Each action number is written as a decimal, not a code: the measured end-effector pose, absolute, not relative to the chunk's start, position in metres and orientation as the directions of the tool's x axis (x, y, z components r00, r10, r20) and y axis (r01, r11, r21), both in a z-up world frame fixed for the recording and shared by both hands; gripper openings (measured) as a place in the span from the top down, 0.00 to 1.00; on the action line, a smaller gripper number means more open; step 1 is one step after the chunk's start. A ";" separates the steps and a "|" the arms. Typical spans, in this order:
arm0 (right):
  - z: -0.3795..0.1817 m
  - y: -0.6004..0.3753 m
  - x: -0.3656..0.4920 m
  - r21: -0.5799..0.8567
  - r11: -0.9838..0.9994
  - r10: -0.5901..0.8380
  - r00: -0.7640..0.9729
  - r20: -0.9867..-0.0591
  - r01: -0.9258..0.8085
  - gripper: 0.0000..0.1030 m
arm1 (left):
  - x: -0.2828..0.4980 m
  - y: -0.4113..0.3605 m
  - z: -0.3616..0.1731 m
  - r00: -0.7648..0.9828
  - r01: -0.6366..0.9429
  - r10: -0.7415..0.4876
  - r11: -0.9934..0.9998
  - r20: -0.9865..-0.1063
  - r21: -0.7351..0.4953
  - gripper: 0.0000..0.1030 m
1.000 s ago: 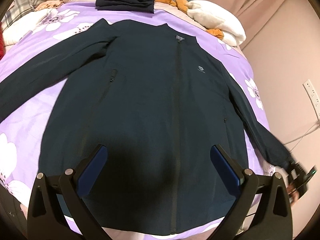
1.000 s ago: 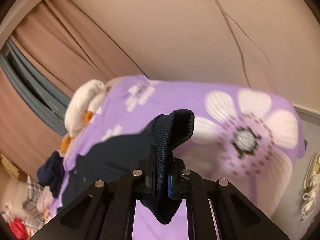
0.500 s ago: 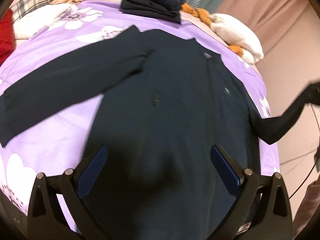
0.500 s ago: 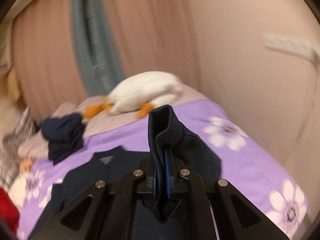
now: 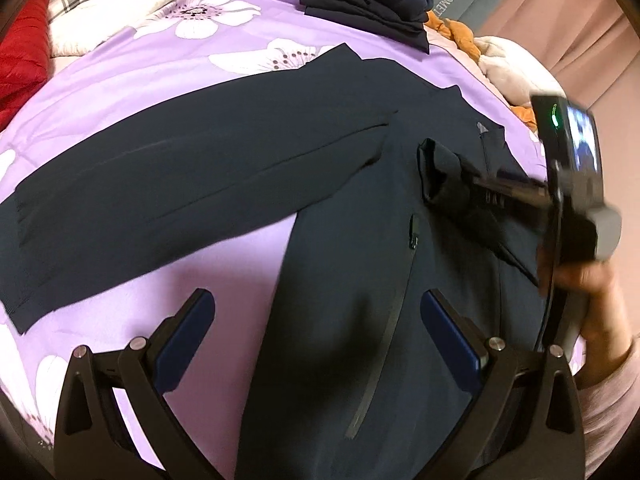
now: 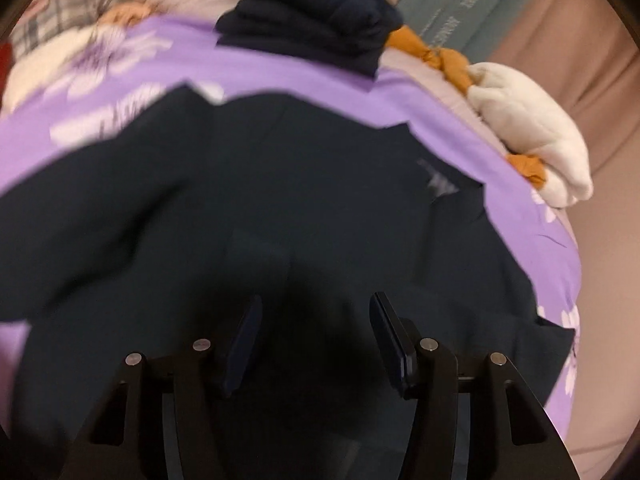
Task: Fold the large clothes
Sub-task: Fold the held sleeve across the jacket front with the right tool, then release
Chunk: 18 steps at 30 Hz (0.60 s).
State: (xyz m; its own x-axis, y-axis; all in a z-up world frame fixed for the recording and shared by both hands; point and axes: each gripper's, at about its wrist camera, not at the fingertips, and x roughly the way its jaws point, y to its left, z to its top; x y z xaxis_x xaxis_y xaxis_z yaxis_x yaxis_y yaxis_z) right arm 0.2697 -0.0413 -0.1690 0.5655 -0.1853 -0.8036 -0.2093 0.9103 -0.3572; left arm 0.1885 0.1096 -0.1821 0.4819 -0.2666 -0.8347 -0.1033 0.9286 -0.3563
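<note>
A dark navy zip jacket [image 5: 360,264] lies front up on the purple flowered bed cover [image 5: 160,92]. Its left sleeve [image 5: 168,200] stretches out to the left. Its right sleeve cuff [image 5: 438,172] lies across the chest, at the tip of my right gripper, which reaches in from the right. My left gripper [image 5: 316,344] is open and empty above the jacket's lower left edge. In the right wrist view my right gripper [image 6: 316,344] is open just above the jacket's chest [image 6: 300,200], with dark cloth below the pads.
A stack of folded navy clothes [image 5: 368,4] sits at the head of the bed. A white and orange plush toy [image 6: 528,128] lies at the right, a red item [image 5: 20,52] and plaid bedding at the far left. A pink curtain and wall close the right side.
My right gripper carried the right sleeve cuff from the bed's right edge over onto the jacket's chest and opened, letting go of it. My left gripper shifted left, staying open.
</note>
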 end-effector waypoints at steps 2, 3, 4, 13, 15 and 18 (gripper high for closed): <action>-0.166 -0.058 0.265 -0.276 0.936 -0.114 0.553 -0.825 -0.219 0.47 | 0.195 0.105 -0.183 0.482 -0.091 -0.299 0.918 -0.824 -0.386 0.00; -0.159 -0.071 0.260 -0.204 0.951 -0.046 0.551 -0.834 -0.230 0.47 | 0.196 0.102 -0.182 0.480 -0.081 -0.317 0.912 -0.818 -0.401 0.00; -0.150 -0.068 0.264 -0.162 0.958 -0.003 0.557 -0.831 -0.235 0.45 | 0.200 0.098 -0.181 0.477 -0.065 -0.347 0.902 -0.807 -0.426 0.00; -0.095 -0.241 0.213 0.132 0.990 0.060 0.725 -0.686 0.043 0.29 | 0.252 0.046 -0.162 0.489 0.053 -0.463 0.862 -0.740 -0.504 0.00; -0.100 -0.294 0.207 0.183 0.971 0.013 0.733 -0.681 0.154 0.29 | 0.268 0.028 -0.159 0.476 0.090 -0.515 0.835 -0.713 -0.542 0.01; -0.104 -0.345 0.205 0.230 0.930 -0.065 0.743 -0.666 0.287 0.29 | 0.285 0.003 -0.154 0.482 0.142 -0.560 0.809 -0.674 -0.571 0.02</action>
State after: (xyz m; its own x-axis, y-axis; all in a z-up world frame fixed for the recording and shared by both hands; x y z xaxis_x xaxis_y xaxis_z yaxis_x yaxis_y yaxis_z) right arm 0.2048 -0.3455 -0.1038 0.7428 -0.0646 -0.6664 0.2868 0.9301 0.2295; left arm 0.2851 0.0027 -0.1537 0.4817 -0.5603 -0.6738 0.1418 0.8086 -0.5710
